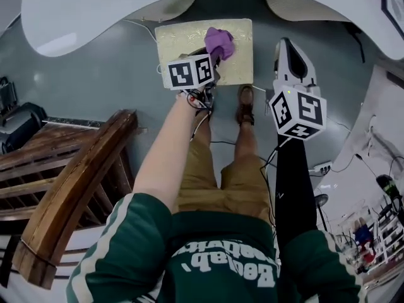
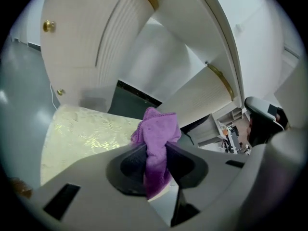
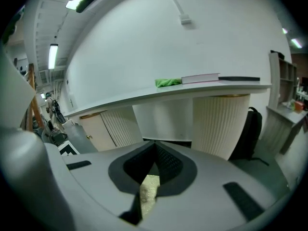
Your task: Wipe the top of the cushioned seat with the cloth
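While the cloth sits at the cushioned seat's far edge, most wiping probably remains.
Head view: left gripper over seat, right gripper beside it. Left gripper view: jaws clamped on cloth. Right gripper view: jaws together, empty.

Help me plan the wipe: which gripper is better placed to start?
Left. The left gripper is shut on the purple cloth over the cushioned seat; the right gripper holds nothing, beside the seat.
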{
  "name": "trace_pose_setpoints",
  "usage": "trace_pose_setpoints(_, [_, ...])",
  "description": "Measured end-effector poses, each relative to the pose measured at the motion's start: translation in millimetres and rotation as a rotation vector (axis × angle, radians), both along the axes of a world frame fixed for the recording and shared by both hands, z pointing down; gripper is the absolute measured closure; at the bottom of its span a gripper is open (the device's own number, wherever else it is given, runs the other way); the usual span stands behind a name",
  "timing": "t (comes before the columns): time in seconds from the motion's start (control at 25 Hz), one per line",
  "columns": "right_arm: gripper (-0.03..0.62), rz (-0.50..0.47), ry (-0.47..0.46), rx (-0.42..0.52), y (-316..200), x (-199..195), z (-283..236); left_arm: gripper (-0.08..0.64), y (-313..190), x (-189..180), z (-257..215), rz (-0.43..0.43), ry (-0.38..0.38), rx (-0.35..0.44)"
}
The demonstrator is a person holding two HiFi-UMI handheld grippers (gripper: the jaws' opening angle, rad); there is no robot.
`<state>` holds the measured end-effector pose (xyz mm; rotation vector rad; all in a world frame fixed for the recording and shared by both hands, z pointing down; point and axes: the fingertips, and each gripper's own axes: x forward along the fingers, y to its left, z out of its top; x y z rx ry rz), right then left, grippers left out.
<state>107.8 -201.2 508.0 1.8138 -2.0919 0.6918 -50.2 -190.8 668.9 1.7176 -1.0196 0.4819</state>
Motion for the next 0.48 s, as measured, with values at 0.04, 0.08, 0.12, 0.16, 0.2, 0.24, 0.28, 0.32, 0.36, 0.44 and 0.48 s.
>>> trace_pose_setpoints(0.04, [0.584,0.011,-0.002,-0.002,3.2,10.7,2.0,0.437,4.1,19.0,3.1,0.015,0.009,-0.006])
trace_pose_setpoints(0.08, [0.584,0.021,-0.004,-0.004,6.2,21.7,3.8,0.437,7.7,37.9,6.9,0.030,0.016,-0.013])
trace_pose_setpoints(0.12, [0.584,0.030,-0.005,-0.005,8.9,33.2,5.3,0.437,10.7,56.4,11.2,0.045,0.019,-0.021])
trace_pose_setpoints(0.16, [0.584,0.037,-0.006,-0.008,11.8,44.9,6.5,0.437,13.2,74.2,15.9,0.060,0.020,-0.030])
trace_pose_setpoints(0.2, [0.584,0.044,-0.006,-0.011,15.0,56.9,7.6,0.437,15.5,90.7,21.1,0.072,0.017,-0.040])
trace_pose_setpoints(0.24, [0.584,0.051,-0.007,-0.015,18.7,68.7,8.7,0.437,18.4,105.2,27.2,0.084,0.012,-0.054])
trace_pose_setpoints(0.28, [0.584,0.058,-0.008,-0.020,22.8,79.7,10.1,0.437,22.2,116.9,34.8,0.095,0.000,-0.073])
trace_pose_setpoints(0.32, [0.584,0.064,-0.009,-0.026,27.1,89.0,11.8,0.437,27.3,124.6,44.1,0.106,-0.020,-0.096])
trace_pose_setpoints(0.36, [0.584,0.068,-0.010,-0.031,31.4,95.9,13.6,0.437,33.1,127.3,54.7,0.114,-0.048,-0.121])
trace_pose_setpoints(0.44, [0.584,0.065,-0.010,-0.038,39.2,101.7,16.3,0.438,42.4,121.8,71.7,0.108,-0.095,-0.150])
trace_pose_setpoints(0.48, [0.584,0.059,-0.008,-0.040,42.4,101.9,16.8,0.440,44.2,118.0,75.0,0.101,-0.102,-0.148])
